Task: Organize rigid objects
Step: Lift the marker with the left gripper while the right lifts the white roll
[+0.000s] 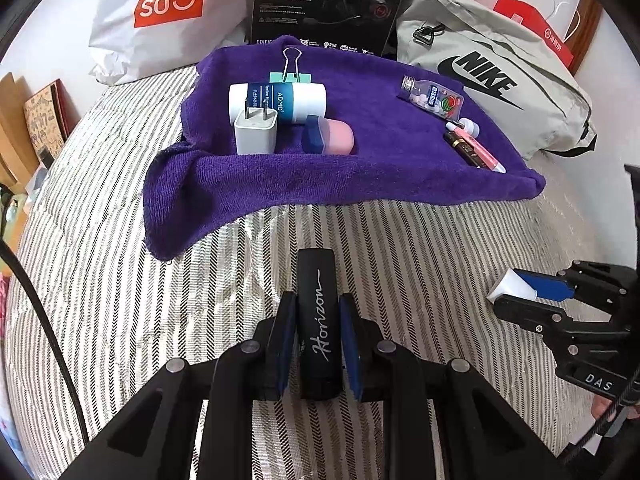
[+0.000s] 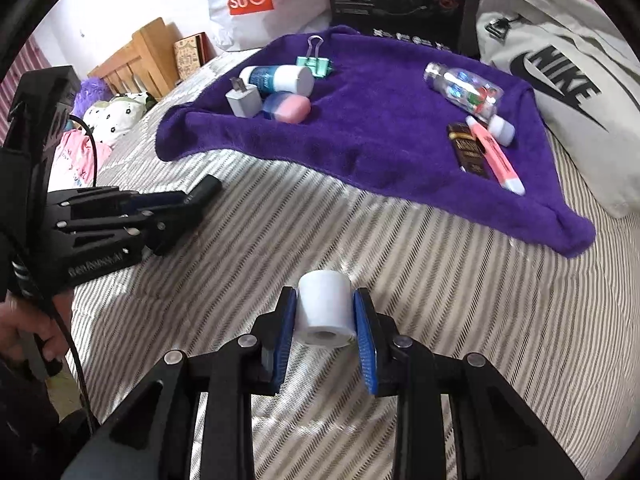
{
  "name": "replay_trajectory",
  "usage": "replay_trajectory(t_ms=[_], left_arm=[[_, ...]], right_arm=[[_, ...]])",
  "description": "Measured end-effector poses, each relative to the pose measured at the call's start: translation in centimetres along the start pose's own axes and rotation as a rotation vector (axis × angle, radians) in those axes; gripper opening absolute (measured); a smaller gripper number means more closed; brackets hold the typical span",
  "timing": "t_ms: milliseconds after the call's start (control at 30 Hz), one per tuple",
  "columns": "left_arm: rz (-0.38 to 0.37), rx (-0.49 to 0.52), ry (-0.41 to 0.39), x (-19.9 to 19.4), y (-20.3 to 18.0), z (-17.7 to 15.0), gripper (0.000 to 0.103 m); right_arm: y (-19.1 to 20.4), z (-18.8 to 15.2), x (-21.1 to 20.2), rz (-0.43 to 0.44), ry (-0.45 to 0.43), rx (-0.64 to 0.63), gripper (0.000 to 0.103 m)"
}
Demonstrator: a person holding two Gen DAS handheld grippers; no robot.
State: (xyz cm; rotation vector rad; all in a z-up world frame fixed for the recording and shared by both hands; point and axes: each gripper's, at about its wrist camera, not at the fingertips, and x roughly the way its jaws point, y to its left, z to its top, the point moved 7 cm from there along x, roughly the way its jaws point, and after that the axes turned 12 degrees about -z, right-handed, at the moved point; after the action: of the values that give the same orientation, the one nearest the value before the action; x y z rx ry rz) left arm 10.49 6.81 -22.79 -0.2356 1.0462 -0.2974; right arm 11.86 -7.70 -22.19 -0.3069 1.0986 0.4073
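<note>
Both sets of jaws are loaded right now. Our left gripper (image 1: 318, 354) is clamped as tight as it goes on a slim black case (image 1: 318, 320) with "Horizon" scripted on it, long axis running straight out along the fingers, so it pokes forward past the tips. Our right gripper (image 2: 325, 332) is pinched on a small white roll (image 2: 325, 308) (tape or something like it, hard to say), its hollow core facing back at the camera.

Moving outward, both hang over the striped bedcover (image 1: 120, 280), short of the purple towel (image 1: 360, 168), which lies ahead of both. That's what the next move turns on, we reckon.

On the towel there's a left cluster: white charger (image 1: 256, 133), white and blue tube (image 1: 278, 102), pink and blue case (image 1: 329, 136), binder clip (image 1: 291, 70). Well apart on the right sit a small clear bottle (image 1: 434, 94), a dark slim stick (image 1: 464, 148) and a pink highlighter (image 1: 478, 148).

Our left hand is nearer the charger group, our right nearer the pen group, so each load probably goes straight ahead, no crossing over.
</note>
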Motion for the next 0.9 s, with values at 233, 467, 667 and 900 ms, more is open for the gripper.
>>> replay_trajectory(t_ms=[233, 467, 667, 900], left_arm=[[-0.009, 0.003, 0.011, 0.0, -0.1, 0.1, 0.021], [0.009, 0.009, 0.016, 0.1, -0.2, 0.3, 0.021], [0.018, 0.021, 0.020, -0.2, -0.5, 0.5, 0.021], [0.030, 0.035, 0.001, -0.8, -1.1, 1.1, 0.021]], right_arm=[[-1.1, -0.3, -0.7, 0.028, -0.009, 0.043, 0.029], [-1.8, -0.2, -1.0, 0.030, -0.021, 0.058, 0.029], [-2.5, 0.0, -1.2, 0.023, -0.035, 0.068, 0.029], [-3.1, 0.2, -1.8, 0.017, -0.055, 0.075, 0.029]])
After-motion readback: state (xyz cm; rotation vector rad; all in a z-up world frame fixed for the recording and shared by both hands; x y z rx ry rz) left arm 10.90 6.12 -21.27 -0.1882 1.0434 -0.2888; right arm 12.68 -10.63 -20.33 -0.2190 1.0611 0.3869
